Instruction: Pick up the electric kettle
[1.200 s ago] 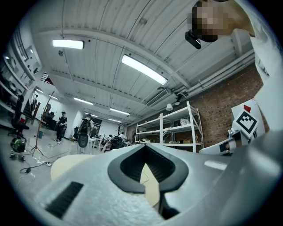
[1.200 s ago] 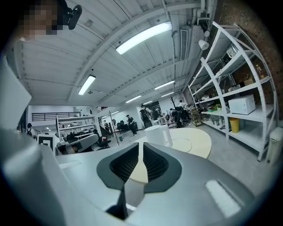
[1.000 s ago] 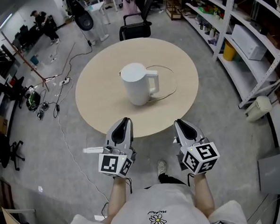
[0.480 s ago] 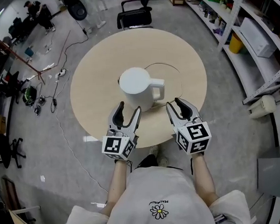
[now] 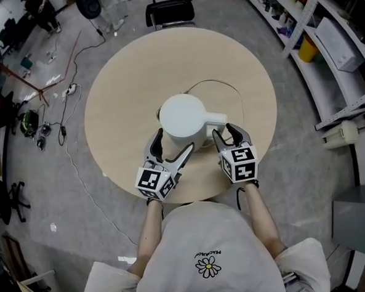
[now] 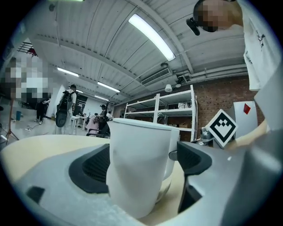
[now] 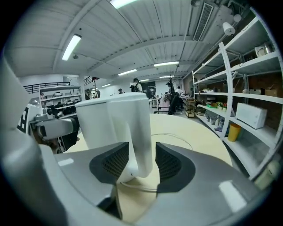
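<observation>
White electric kettle (image 5: 183, 116) is standing upright on the round beige bench (image 5: 132, 65), nearer the person's edge than the far one, with bare top lying open beyond it and to both sides. The left gripper (image 5: 172, 145) is opening its jaws with the kettle's body between them, not clamped. The right gripper (image 5: 225, 131) is opening astride the handle (image 5: 216, 119), gaps showing either side. A thin cable (image 5: 205, 83) is looping behind the kettle.

Bright even light from ceiling tubes (image 6: 152, 37); soft shadows; gripper views fisheye-warped, dark corners.
</observation>
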`<state>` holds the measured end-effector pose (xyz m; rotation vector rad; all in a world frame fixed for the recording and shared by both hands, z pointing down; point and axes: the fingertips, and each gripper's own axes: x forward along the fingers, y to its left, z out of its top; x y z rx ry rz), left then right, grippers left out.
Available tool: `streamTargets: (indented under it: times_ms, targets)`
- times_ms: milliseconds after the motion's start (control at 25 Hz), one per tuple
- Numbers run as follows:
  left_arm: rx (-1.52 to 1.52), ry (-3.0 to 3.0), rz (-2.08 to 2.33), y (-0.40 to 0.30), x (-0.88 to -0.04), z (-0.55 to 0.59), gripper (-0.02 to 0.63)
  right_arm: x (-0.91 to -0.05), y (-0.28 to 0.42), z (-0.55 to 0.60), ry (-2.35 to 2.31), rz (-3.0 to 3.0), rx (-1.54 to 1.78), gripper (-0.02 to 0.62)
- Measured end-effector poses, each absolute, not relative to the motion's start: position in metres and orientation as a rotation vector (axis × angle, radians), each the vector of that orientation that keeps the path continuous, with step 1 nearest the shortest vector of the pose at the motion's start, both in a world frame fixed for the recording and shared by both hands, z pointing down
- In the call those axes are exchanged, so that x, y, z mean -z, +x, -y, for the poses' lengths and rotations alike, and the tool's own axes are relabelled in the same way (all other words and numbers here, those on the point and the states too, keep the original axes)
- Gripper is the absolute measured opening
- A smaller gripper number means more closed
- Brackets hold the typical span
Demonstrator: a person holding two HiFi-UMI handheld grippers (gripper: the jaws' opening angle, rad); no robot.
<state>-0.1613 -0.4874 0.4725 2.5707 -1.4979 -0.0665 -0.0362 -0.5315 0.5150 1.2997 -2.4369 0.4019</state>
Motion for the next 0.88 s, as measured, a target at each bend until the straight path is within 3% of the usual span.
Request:
streamTargets:
  times_ms: [200, 360, 880]
  targets:
    - [0.01, 2.545, 1.445, -0.157, -0.498, 0.505, 0.489, -0.535, -0.044, 0.546, 1.322, 2.404, -0.413, 0.176]
    - [-0.013, 2.551, 1.42, -0.161, -0.508, 0.512, 0.496, -0.546, -0.048, 0.557, 1.381, 2.357, -0.415, 0.126]
    - [0.028, 2.6, 1.367, -0.155, -0.511, 0.52, 0.531, -0.569, -0.045, 0.569, 1.383, 2.28, -0.371, 0.11]
